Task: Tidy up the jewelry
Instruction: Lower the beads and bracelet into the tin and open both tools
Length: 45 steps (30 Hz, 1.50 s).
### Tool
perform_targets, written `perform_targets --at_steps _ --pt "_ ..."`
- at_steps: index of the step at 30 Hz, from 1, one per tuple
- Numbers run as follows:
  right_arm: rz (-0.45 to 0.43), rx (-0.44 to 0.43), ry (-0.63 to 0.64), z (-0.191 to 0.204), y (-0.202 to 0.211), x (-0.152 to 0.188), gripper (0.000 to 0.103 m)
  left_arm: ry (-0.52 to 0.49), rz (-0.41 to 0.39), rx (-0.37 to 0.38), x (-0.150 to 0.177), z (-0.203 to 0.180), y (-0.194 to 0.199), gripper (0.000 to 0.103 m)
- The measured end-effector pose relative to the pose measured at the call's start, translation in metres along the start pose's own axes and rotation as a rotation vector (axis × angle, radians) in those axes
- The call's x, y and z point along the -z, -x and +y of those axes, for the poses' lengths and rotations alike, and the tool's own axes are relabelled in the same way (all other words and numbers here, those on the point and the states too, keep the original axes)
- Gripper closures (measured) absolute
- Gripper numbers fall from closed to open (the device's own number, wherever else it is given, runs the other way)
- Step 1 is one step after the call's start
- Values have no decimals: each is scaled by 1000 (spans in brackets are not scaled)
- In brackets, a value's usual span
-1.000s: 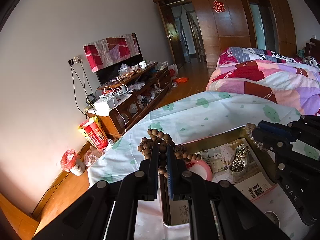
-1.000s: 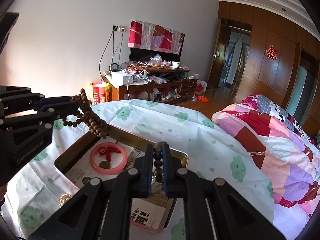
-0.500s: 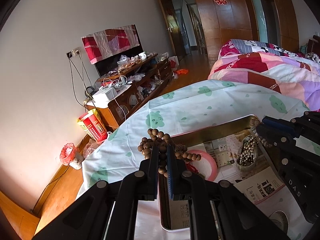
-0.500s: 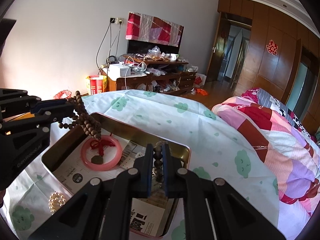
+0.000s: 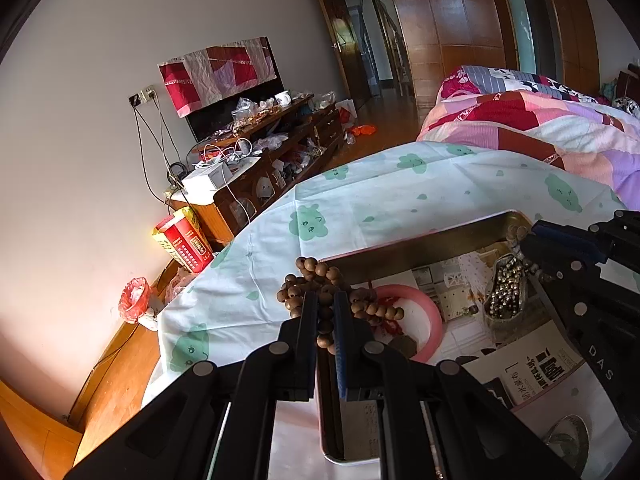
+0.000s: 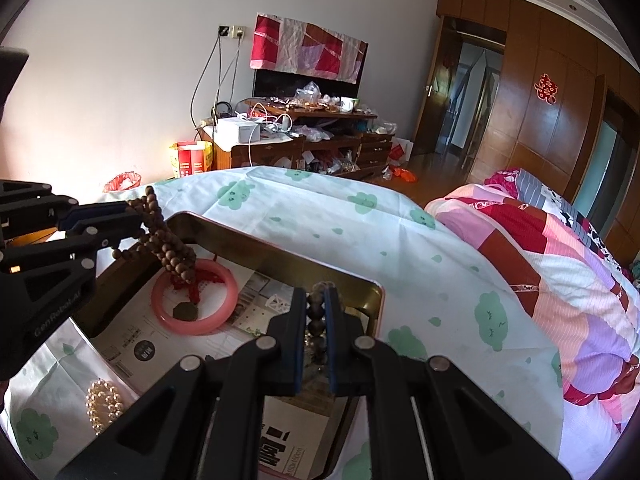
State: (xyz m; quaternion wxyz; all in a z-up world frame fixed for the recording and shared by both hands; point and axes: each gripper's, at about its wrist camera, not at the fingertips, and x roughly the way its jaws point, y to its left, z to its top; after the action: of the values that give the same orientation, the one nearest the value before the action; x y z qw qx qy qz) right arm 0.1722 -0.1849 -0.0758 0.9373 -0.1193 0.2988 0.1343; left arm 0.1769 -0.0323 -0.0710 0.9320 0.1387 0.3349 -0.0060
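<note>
My left gripper [image 5: 326,300] is shut on a bunch of brown wooden beads [image 5: 316,280] over the near edge of a gold metal tin [image 5: 420,244]; it also shows in the right wrist view [image 6: 136,216], its beads [image 6: 172,252] hanging onto a pink bangle [image 6: 224,312]. My right gripper [image 6: 316,300] is shut on another stretch of brown beads [image 6: 314,312] over the tin's [image 6: 280,256] far corner. The pink bangle [image 5: 432,316] and a silver bead cluster [image 5: 506,292] lie in the tin.
A pearl bracelet [image 6: 105,402] lies on the cloud-print sheet [image 6: 360,220] left of the tin. A patchwork quilt [image 6: 560,264] is heaped to the right. A cluttered TV cabinet [image 6: 304,136] stands by the wall beyond the bed.
Both grippers have come lower toward the tin with the beads still gripped. The left strand's hanging end has dropped from above the pink bangle onto it.
</note>
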Motion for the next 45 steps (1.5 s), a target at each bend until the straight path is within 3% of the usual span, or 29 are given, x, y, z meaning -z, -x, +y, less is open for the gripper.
perform_targets --at_steps 20,22,23,27,32,36,45 --pt "25 -10 -4 3 -9 9 93 -10 15 7 9 0 -7 96" --pt "22 -15 -8 3 -9 10 91 -11 25 15 9 -1 -7 91" --pt "25 -11 -9 3 -10 10 89 -12 28 13 9 -2 -7 83" --pt "26 -12 -27 1 -9 14 63 -12 -9 -22 10 -3 0 33" --pt "21 -1 -45 -2 -5 16 59 -6 -12 -26 11 -1 3 33" --pt "14 7 -47 -3 -2 16 50 -3 -7 -32 13 0 3 33" --pt "12 11 -50 -4 4 19 48 38 1 -48 26 15 13 33"
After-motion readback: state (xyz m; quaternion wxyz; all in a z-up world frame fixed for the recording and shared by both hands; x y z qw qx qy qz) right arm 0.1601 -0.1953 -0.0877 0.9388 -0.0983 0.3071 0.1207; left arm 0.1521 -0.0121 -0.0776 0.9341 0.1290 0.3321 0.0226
